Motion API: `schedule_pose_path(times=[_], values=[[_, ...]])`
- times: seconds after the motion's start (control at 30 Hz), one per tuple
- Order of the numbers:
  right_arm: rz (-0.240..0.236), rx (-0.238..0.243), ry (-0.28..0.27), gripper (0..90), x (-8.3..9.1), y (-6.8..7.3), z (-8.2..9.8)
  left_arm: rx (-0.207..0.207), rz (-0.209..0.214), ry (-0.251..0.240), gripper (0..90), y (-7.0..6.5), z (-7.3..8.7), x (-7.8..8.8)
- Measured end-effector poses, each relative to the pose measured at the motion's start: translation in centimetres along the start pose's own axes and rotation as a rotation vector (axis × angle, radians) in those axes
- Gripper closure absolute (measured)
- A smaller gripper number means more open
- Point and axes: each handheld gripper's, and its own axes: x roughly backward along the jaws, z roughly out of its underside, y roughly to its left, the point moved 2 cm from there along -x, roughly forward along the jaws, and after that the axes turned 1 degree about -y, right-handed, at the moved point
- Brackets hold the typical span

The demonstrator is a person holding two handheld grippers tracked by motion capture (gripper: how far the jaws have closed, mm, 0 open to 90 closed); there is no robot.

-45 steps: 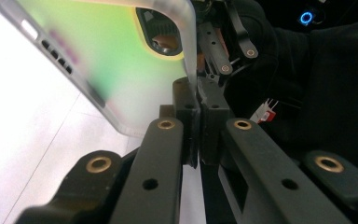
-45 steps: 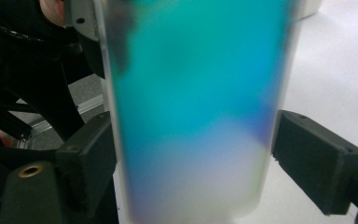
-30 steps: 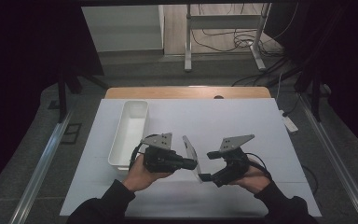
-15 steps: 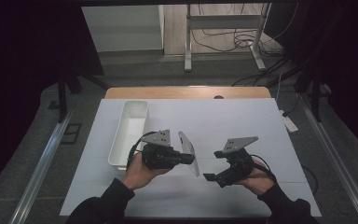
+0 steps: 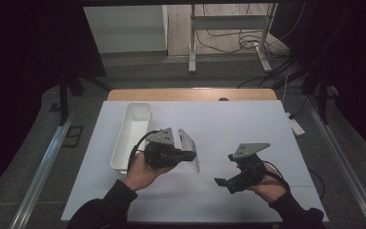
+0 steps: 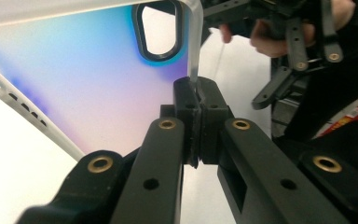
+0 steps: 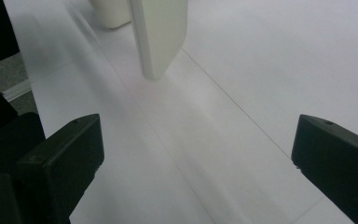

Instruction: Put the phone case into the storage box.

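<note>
A thin, translucent white board (image 5: 191, 149) with a handle hole stands on edge above the table, in the middle. My left gripper (image 5: 187, 155) is shut on its edge; in the left gripper view the jaws (image 6: 196, 95) pinch the board (image 6: 84, 84) just below the hole. To the right and nearer the person, my right gripper (image 5: 223, 183) is apart from the board. Its jaws have just been opening and hold nothing. In the right gripper view the wide jaws (image 7: 196, 154) frame bare table, with the board's lower corner (image 7: 161, 32) ahead.
A long white tray (image 5: 133, 131) lies at the left of the white table top (image 5: 238, 124), close behind my left hand. The wooden table edge (image 5: 190, 94) runs along the far side. Cables and metal stand legs are on the floor beyond.
My right gripper has let go of the board, drawn away to the right and toward the person, and opened wide. The left gripper keeps the board.
</note>
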Motion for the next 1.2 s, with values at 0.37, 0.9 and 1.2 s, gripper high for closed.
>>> schedule_pose_path(times=[0.37, 0.9, 1.2], values=[[0.071, -0.034, 0.001, 0.0, 1.0, -0.8, 1.2, 0.028, -0.083, 0.012, 88.0, 1.3, -0.1, 0.3], [0.129, -0.054, -0.007, 0.0, 2.4, -0.9, 2.6, 0.044, -0.170, 0.012, 88.0, 2.6, -0.8, 1.3], [0.161, -0.066, -0.015, 0.0, 3.5, -1.0, 3.6, 0.051, -0.215, 0.026, 88.0, 3.6, -1.4, 2.2]])
